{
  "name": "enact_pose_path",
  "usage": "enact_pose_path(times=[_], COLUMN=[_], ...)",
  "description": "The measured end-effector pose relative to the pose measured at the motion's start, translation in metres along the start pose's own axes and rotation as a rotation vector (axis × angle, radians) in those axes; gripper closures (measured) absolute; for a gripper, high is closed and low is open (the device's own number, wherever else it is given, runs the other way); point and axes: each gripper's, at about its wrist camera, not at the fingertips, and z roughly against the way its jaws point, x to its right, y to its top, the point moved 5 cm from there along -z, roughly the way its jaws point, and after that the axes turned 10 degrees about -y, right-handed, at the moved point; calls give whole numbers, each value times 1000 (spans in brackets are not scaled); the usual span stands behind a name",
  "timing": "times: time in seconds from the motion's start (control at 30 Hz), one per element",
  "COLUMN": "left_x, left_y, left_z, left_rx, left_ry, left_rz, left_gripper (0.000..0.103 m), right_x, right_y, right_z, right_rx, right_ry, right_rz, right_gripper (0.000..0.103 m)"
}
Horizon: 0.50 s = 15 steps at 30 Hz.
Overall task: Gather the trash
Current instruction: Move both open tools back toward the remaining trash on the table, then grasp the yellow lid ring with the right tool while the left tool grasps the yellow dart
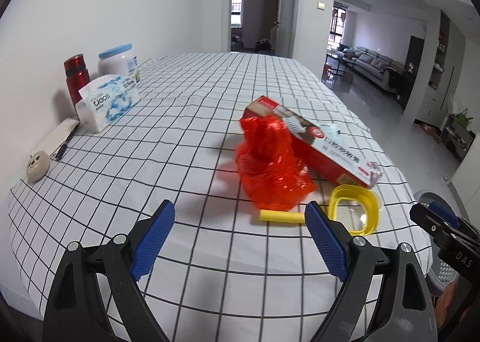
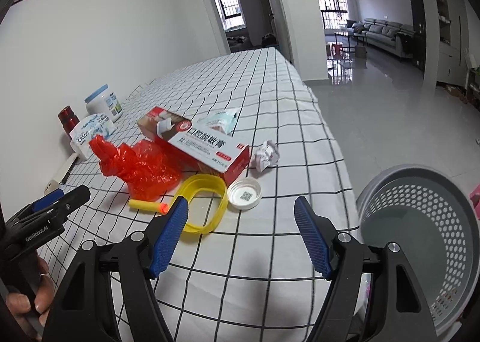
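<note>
Trash lies in a cluster on the checked tablecloth: a crumpled red plastic bag [image 1: 271,165] [image 2: 136,166], a red and white toothpaste box [image 1: 318,144] [image 2: 198,139], a yellow plastic ring [image 1: 355,210] [image 2: 207,207], a yellow foam dart [image 1: 282,217] [image 2: 147,206], a white bottle cap [image 2: 244,193], a crumpled paper ball [image 2: 265,154] and a pale wrapper [image 2: 222,120]. My left gripper [image 1: 240,235] [image 2: 60,196] stands open just short of the dart and bag. My right gripper [image 2: 240,232] [image 1: 435,217] is open, holding nothing, in front of the ring and cap.
A grey perforated basket [image 2: 426,240] stands on the floor off the table's right edge. Against the left wall are a red flask [image 1: 76,79], a white jar with a blue lid [image 1: 118,61], a tissue pack [image 1: 106,100], a pen [image 1: 64,147] and a small beige figure [image 1: 37,166].
</note>
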Motion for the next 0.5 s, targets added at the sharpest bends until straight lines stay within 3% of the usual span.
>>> enact_pose_path(times=[0.5], left_x=[-10], left_y=[-14], left_z=[-31], left_rx=[-74], left_ry=[0], left_rz=[-3], left_gripper=[16], right_x=[-26], right_y=[-19], right_z=[-39], right_rx=[-123], right_ry=[7], right_rz=[56], right_gripper=[33])
